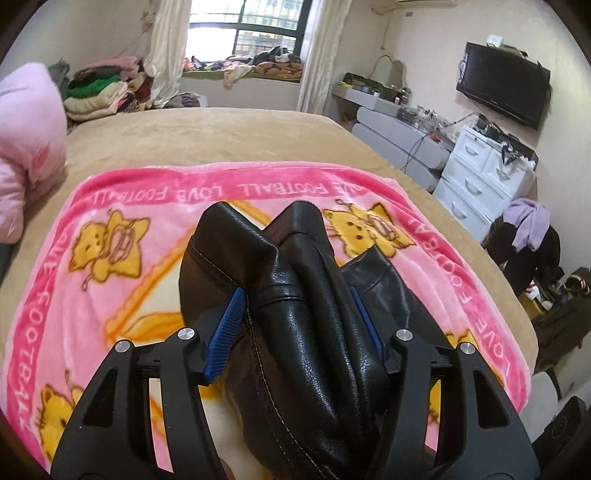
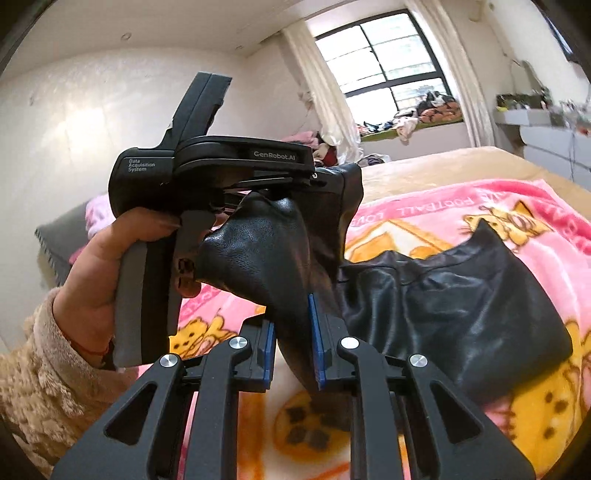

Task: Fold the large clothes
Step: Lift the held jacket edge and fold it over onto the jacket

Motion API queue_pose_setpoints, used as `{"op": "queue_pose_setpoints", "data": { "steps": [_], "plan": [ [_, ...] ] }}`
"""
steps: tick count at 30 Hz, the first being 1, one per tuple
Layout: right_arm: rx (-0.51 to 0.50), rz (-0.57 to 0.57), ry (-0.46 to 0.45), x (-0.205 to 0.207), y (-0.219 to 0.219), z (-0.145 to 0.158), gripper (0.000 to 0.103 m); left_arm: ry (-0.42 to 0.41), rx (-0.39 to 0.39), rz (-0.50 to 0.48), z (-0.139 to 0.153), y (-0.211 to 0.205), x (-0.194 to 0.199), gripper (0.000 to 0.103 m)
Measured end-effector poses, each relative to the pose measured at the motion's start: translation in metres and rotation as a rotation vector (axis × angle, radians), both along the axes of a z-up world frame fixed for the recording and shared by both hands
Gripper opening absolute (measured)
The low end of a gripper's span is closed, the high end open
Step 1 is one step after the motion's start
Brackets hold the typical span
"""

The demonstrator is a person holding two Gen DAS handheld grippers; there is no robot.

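1. Right up against the left wrist lens, the left gripper (image 1: 295, 325) was clamped on a thick bunch of the black leather jacket (image 1: 295, 295), blue pads (image 1: 227, 332) pressing in from both sides.
2. Same deal on the other side: the right gripper (image 2: 293, 343) was pinching a narrower fold of that jacket (image 2: 461, 302) between its blue pads (image 2: 317, 347).
3. From the right wrist view you could see the left gripper (image 2: 332, 177) raised up, gripping a bunched corner of leather, with the person's left hand (image 2: 110, 266) wrapped round its handle and a fuzzy beige sleeve (image 2: 44, 369) at the wrist.
4. Between the two grips the jacket was lifted; the rest of it sagged down and lay crumpled on the pink cartoon blanket (image 1: 110, 236), the "LOVE FOOTBALL" one with yellow cats.
5. That blanket was spread over a tan bedspread (image 1: 221, 136).
6. Further out: a pink pillow (image 1: 26, 147) at the bed's left edge, white drawers (image 1: 476, 177) and a wall TV (image 1: 502, 85) on the right, and a window (image 1: 247, 26) with clothes piled on its sill.
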State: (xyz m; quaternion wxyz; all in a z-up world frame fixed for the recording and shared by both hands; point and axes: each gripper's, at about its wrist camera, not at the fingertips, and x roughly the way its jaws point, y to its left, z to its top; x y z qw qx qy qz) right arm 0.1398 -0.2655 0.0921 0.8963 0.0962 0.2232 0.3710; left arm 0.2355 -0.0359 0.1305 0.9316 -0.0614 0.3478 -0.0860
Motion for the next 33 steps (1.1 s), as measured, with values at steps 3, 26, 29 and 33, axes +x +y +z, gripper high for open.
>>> {"op": "queue_pose_setpoints", "data": {
  "steps": [3, 26, 29, 33],
  "plan": [
    [0.026, -0.027, 0.009, 0.003, -0.016, 0.000, 0.014, 0.002, 0.010, -0.010, 0.001, -0.015, 0.007, 0.052],
    [0.300, -0.340, 0.461, 0.060, -0.150, -0.071, 0.014, 0.062, -0.006, 0.069, -0.055, -0.019, 0.027, 0.084],
    [0.335, -0.299, 0.505, 0.061, -0.151, -0.076, 0.018, 0.159, -0.011, 0.069, -0.095, -0.011, 0.027, 0.084],
    [0.291, -0.267, 0.508, 0.059, -0.146, -0.069, 0.075, 0.170, 0.009, 0.088, -0.119, -0.009, 0.025, 0.084]
  ]
}}
